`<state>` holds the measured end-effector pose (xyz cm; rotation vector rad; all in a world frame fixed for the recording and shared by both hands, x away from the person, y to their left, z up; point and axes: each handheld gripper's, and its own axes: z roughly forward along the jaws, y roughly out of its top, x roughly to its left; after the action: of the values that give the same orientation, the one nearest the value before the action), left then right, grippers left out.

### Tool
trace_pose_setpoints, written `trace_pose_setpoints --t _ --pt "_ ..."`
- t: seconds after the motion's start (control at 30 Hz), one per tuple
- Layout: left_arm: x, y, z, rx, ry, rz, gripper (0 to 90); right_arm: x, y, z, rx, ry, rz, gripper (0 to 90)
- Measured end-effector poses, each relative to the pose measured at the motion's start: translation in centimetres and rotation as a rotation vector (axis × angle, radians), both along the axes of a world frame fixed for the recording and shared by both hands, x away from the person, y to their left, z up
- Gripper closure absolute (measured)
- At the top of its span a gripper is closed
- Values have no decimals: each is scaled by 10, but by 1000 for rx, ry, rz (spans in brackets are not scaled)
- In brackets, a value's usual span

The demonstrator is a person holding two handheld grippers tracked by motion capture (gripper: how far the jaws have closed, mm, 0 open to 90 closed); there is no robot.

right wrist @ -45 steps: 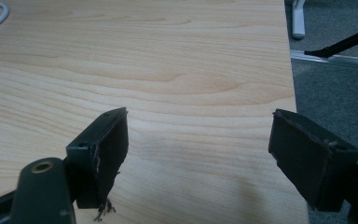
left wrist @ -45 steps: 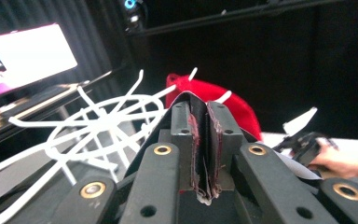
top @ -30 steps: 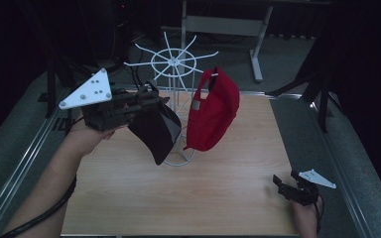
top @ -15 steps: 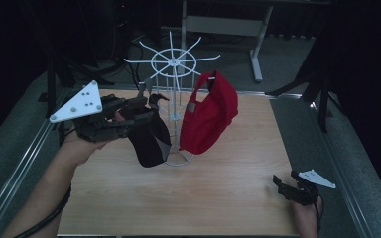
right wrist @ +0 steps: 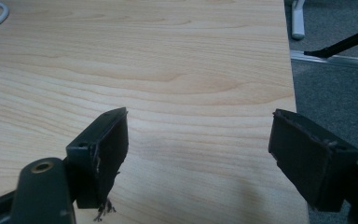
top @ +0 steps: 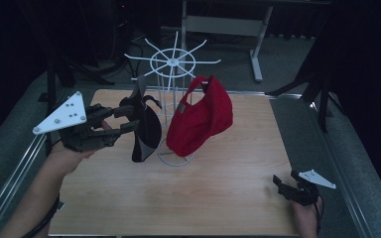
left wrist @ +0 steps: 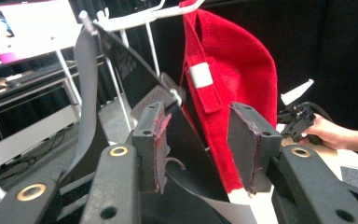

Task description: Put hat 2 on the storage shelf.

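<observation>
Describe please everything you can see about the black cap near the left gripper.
The black cap looks like dark fabric with a grey inner side. It hangs upright from an arm of the white wire rack, its strap looped over the arm's tip, and it sits left of the red cap, clear of the table. The left gripper is beside it, jaws apart around its lower edge, not closed on it.

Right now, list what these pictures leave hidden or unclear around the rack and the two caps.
- Which spoke the black cap hangs from: high view, too dim and small; left gripper view, the cap covers it.
- Front of the red cap: both views show its back strap side.
- Rack top: left gripper view, cut by the upper edge.
- Right gripper jaw gap: high view, too small.
</observation>
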<state>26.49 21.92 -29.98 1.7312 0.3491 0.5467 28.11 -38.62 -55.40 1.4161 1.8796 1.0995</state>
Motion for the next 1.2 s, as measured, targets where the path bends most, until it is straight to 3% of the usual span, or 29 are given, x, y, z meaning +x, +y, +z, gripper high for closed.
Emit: trace_pose_setpoints --t 0.33,0.4,0.43,0.97,1.2 --pt "-2 18 -28 26 38 36 584 -1 -1 0 13 -10 -5 195" --pt "-2 18 -28 26 38 36 584 -1 -1 0 12 -12 -7 195" --pt "-2 22 -38 22 48 29 584 0 -1 0 12 -11 -7 195" --pt "-10 44 -95 6 102 93 583 -1 0 0 4 -16 -11 195" --pt "-13 52 -126 -12 163 109 584 -1 0 0 1 -17 -13 195"
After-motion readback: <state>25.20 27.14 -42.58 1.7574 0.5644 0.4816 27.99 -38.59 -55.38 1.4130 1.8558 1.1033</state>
